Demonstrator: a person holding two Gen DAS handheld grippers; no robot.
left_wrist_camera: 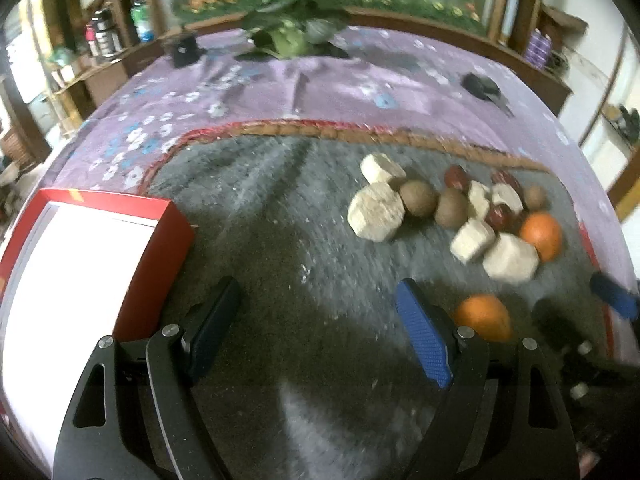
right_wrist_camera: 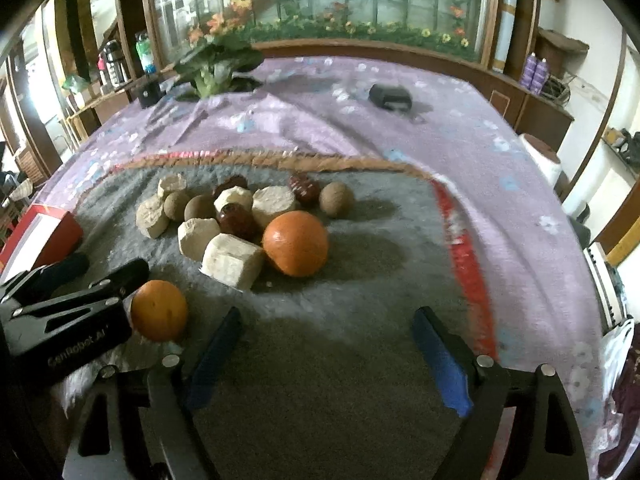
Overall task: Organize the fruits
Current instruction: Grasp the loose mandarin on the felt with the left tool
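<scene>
A heap of fruit lies on the grey mat [left_wrist_camera: 280,208]: pale cut chunks [left_wrist_camera: 376,210] [right_wrist_camera: 232,260], round brown fruits [left_wrist_camera: 418,198] [right_wrist_camera: 336,199], dark red fruits [left_wrist_camera: 456,178] [right_wrist_camera: 236,218] and two oranges. One orange [left_wrist_camera: 542,234] [right_wrist_camera: 296,242] rests against the heap. The other orange [left_wrist_camera: 484,316] [right_wrist_camera: 159,310] sits apart, just right of my left gripper's blue finger. My left gripper [left_wrist_camera: 320,320] [right_wrist_camera: 100,270] is open and holds nothing. My right gripper [right_wrist_camera: 328,344] [left_wrist_camera: 584,304] is open over bare mat, in front of the heap.
A red box [left_wrist_camera: 152,248] [right_wrist_camera: 60,228] with a white inside stands at the mat's left edge. The mat lies on a purple flowered cloth [right_wrist_camera: 440,148]. Far back are a leafy plant [right_wrist_camera: 216,64], a small black box [right_wrist_camera: 148,94] and a flat black object [right_wrist_camera: 390,96].
</scene>
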